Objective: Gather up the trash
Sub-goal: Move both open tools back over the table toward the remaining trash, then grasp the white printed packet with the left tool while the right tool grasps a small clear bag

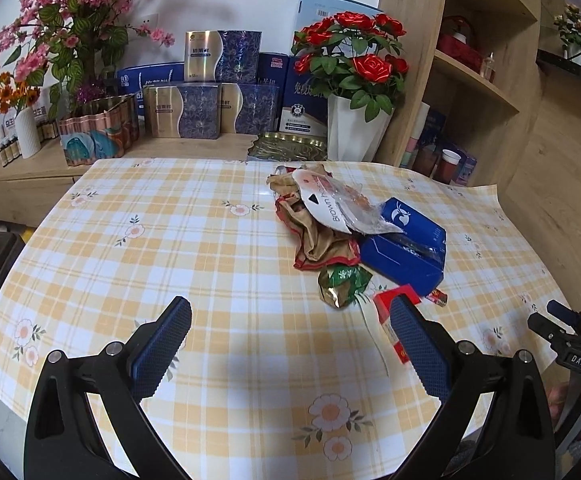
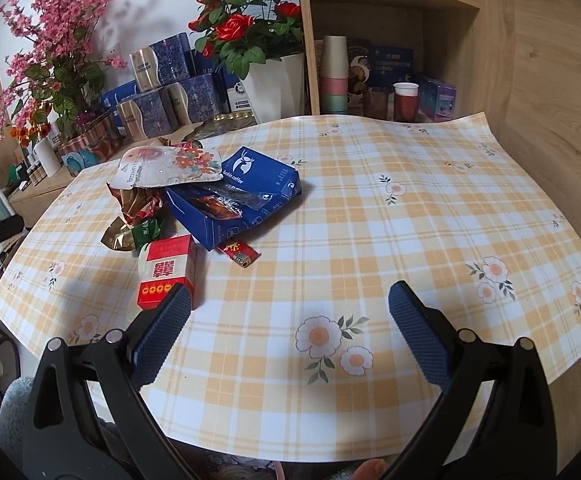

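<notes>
A heap of trash lies on the checked tablecloth [image 1: 170,240]: a blue coffee box [image 1: 406,252] [image 2: 242,196], a white plastic pouch [image 1: 330,200] [image 2: 162,166], crumpled gold-red wrappers [image 1: 318,240] [image 2: 138,200], a green-gold wrapper [image 1: 342,280] [image 2: 130,234], a red cigarette pack [image 1: 394,320] [image 2: 168,272] and a small red sachet [image 2: 238,254]. My left gripper [image 1: 290,324] is open and empty, above the table to the left of the heap. My right gripper [image 2: 290,308] is open and empty, with its left finger just in front of the red pack. The right gripper also shows at the right edge of the left wrist view [image 1: 562,328].
Behind the table a low wooden counter [image 1: 30,172] carries blue and gold gift boxes [image 1: 202,108], a pink flower arrangement [image 1: 70,20] and a white pot of red roses [image 1: 354,128] [image 2: 274,88]. A wooden shelf unit [image 2: 390,40] with cups stands at the right.
</notes>
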Demonstrator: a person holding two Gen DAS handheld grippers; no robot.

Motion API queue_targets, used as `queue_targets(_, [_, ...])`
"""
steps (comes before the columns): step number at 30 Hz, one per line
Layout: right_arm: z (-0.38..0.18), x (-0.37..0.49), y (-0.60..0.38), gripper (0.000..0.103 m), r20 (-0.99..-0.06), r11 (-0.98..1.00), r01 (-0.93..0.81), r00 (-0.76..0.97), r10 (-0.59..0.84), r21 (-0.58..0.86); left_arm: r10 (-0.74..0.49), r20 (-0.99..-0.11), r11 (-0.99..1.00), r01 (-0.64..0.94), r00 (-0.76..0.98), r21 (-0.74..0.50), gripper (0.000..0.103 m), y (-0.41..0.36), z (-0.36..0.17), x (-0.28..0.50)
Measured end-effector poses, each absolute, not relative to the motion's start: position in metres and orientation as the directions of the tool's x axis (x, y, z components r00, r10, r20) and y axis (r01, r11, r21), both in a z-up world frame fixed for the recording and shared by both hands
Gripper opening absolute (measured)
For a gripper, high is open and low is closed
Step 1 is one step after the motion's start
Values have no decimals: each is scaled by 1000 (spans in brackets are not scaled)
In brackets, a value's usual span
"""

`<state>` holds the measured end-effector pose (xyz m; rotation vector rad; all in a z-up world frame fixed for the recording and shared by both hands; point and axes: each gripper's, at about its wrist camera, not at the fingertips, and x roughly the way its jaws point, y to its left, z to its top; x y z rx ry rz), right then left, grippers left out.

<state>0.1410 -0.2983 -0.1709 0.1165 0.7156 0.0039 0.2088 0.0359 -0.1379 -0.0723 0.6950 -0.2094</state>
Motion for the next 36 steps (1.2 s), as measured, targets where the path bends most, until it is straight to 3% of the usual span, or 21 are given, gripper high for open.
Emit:
queue_targets(11, [-174,158,-302,97,-638,997,68,769,-25,43,-232,-653,972,198,720,-127,97,23,-145,228])
queue_targets(19, [-181,177,-301,97,-641,995,59,768,7,81,-292,-667,956,233,685,-180,97,13,-144,249])
queue_targets(27, [-188,191,-302,97,-647,993,52,762,32,110,-379,-674,923,207,633,-324,78,5,-154,295])
queue_targets(32, [-191,197,-305,97,-646,991,54,762,41,126,-468,-649,874,206,599,-440,57,7,-160,337])
queue_targets(36, [-193,200,-306,97,-648,990,54,760,45,132,-512,-628,829,146,587,-540,52,24,-165,374])
